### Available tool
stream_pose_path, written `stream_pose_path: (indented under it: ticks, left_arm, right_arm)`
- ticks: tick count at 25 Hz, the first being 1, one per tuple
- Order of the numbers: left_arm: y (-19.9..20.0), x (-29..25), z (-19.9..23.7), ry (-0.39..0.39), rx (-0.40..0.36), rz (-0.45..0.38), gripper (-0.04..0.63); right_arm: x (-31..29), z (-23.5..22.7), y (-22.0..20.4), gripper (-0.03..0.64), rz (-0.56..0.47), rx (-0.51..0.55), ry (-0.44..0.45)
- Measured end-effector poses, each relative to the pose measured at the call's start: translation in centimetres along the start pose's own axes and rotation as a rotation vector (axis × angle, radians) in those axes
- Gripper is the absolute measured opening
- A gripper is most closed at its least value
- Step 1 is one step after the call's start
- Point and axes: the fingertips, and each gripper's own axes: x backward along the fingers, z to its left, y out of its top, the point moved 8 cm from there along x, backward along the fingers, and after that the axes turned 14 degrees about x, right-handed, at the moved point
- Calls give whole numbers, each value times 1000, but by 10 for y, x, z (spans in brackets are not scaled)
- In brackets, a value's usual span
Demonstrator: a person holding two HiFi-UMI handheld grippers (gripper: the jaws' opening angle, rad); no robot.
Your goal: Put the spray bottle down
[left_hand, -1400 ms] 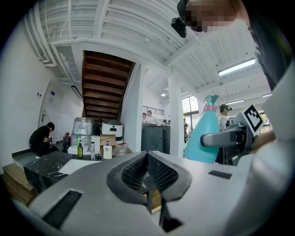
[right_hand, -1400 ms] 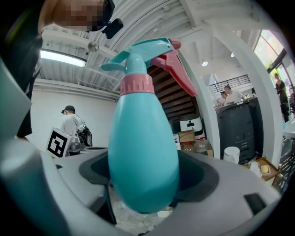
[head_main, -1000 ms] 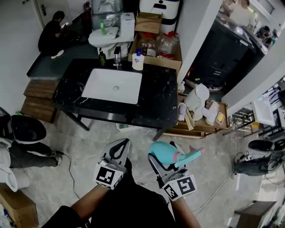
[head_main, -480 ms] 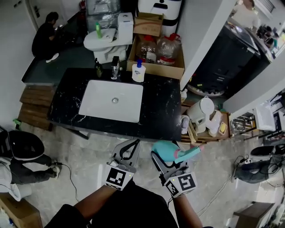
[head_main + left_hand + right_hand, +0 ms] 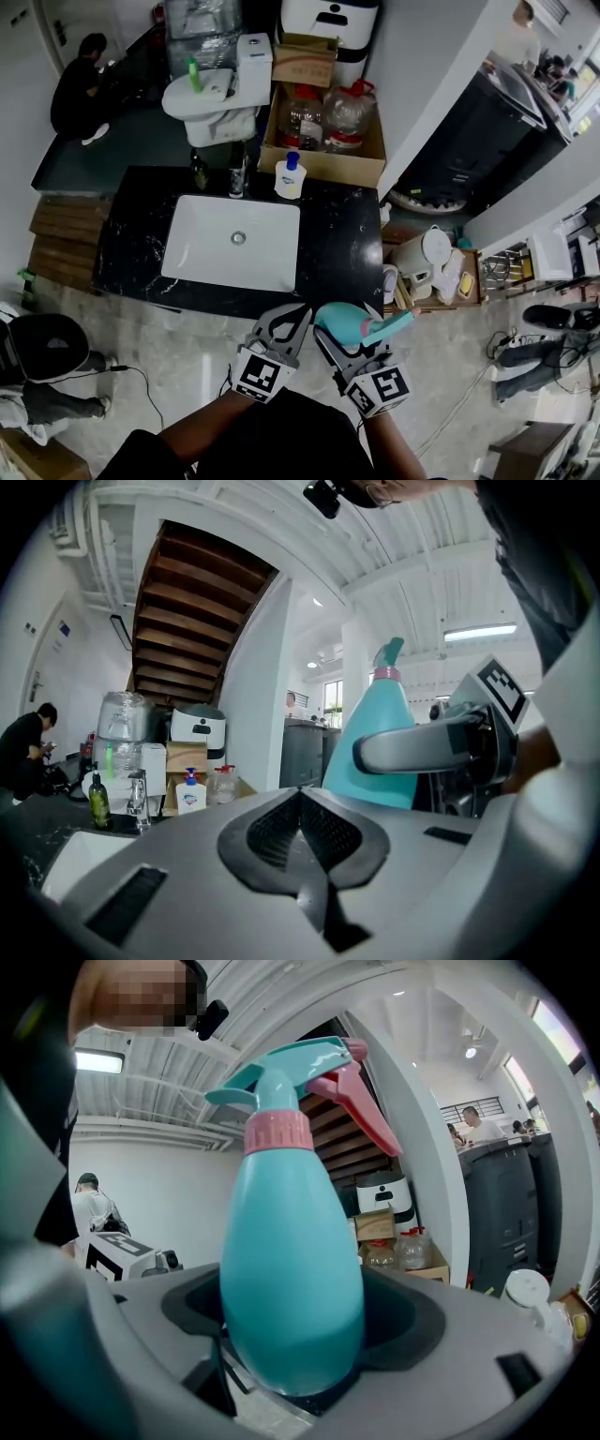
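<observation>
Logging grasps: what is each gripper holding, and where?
Right gripper holds the teal spray bottle by its lower body; left gripper is shut, holding nothing.

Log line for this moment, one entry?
right gripper: shut on spray bottle | left gripper: shut, empty | spray bottle: upright, not yet on counter

We see the spray bottle (image 5: 291, 1269) as a teal, pear-shaped body with a pink collar, a teal head and a pink trigger. Its rounded lower body sits between the jaws of the right gripper (image 5: 347, 336), which press against its sides. In the right gripper view it stands up along the jaws, trigger to the right. In the head view it is held in the air, nozzle leaning right, close to the near edge of the black table (image 5: 342, 234).
</observation>
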Motion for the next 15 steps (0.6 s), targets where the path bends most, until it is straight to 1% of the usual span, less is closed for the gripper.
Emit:
stream_pose_path:
  ticks: [3,6,13,15]
  left_arm:
    - [5,-11,16,-12,-10,7,9]
    - [12,-17,35,-7,-3,4,9]
    - [24,-29,78,-5,-19,3,9]
    - [28,-30,85,-3,-30,0,9]
  right_arm:
    - [-20,-4,3,420,7,7,-5]
    - [-40,-10,4,420,19,-1,-22]
    - [-79,-37,-5,420,54,-3,-100]
    - [-88,-45,-7,420,59,-25,-128]
